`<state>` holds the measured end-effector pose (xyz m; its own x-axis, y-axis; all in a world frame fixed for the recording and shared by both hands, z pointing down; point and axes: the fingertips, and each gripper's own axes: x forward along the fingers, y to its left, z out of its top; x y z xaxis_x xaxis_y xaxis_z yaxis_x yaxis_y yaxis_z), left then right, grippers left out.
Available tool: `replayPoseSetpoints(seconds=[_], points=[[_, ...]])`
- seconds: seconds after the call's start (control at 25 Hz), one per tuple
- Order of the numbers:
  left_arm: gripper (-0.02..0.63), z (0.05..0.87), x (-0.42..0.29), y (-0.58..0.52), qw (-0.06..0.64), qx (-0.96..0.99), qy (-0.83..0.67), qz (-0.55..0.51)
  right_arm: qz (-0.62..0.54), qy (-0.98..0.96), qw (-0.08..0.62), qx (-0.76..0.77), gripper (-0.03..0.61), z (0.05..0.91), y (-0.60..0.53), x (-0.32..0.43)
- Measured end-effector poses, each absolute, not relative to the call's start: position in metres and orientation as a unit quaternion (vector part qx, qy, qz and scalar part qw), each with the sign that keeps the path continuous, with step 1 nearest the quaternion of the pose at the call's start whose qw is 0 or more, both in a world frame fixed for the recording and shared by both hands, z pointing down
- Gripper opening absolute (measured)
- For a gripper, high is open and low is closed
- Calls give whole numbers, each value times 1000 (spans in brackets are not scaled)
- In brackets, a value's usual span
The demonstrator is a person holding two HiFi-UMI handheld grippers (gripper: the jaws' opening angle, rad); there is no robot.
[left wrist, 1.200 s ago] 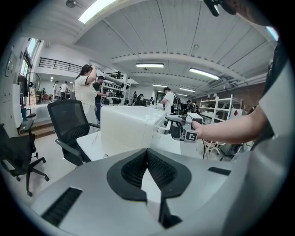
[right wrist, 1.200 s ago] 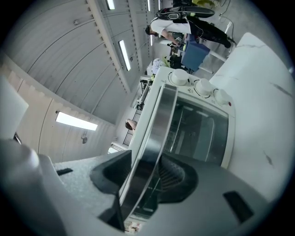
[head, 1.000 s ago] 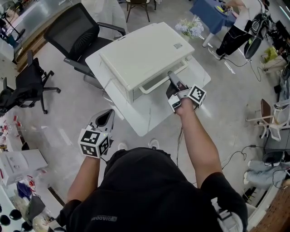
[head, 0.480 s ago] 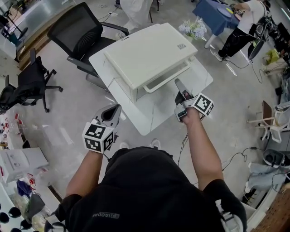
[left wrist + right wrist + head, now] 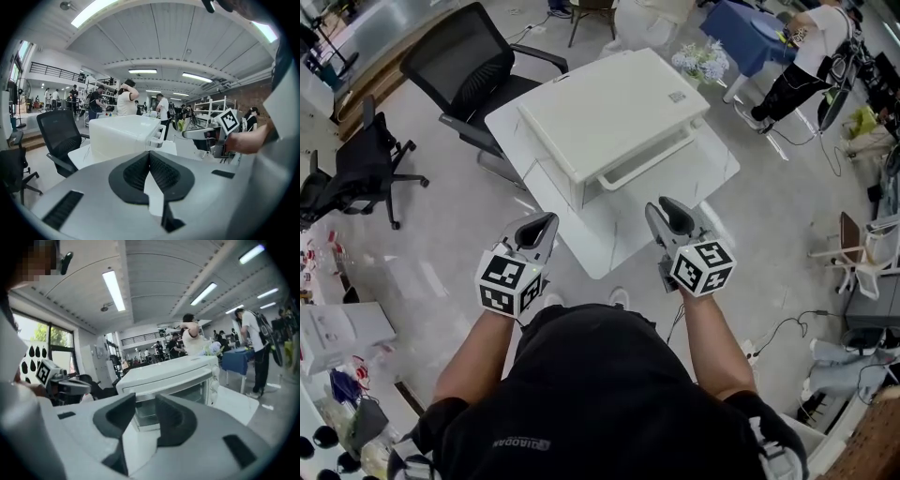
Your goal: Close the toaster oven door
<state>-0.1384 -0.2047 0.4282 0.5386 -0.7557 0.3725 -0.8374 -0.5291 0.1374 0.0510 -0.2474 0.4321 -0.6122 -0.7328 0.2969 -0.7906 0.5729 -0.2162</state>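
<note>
A white toaster oven [image 5: 609, 108] stands on a small white table [image 5: 609, 239]; its door is shut, with the handle [image 5: 647, 161] on the side facing me. It also fills the left gripper view [image 5: 124, 133] and the right gripper view [image 5: 173, 376]. My right gripper [image 5: 661, 211] hovers over the table's near right corner, apart from the oven. Its jaws [image 5: 145, 401] have just been closing, stand open, and hold nothing. My left gripper [image 5: 539, 225] hangs off the table's near left edge, pads together [image 5: 150, 153], empty.
A black office chair [image 5: 469, 70] stands behind the table at the left, and another [image 5: 356, 173] stands farther left. At the back right are a blue table [image 5: 741, 28], a bunch of flowers [image 5: 698, 58] and a person [image 5: 797, 56]. Cables lie on the floor at the right.
My right gripper has pulled back from the oven's handle toward me and rolled, so its marker cube now faces up. The left gripper has drifted slightly up and right.
</note>
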Motion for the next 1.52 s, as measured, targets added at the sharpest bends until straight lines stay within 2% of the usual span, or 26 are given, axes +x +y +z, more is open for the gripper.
replayPoseSetpoints(seconds=[0.16,0.36,1.52], points=[[3,428,-133,-201,152,868,-454,132,114,-896,118,412,106,423,-222,33],[3,424,-128,-197,144,873,-444,138,65,-896,126,420,3,408,-212,28],[3,419,-132,-193,131,873,-447,142,90,-903,130,400,2,423,-197,22]])
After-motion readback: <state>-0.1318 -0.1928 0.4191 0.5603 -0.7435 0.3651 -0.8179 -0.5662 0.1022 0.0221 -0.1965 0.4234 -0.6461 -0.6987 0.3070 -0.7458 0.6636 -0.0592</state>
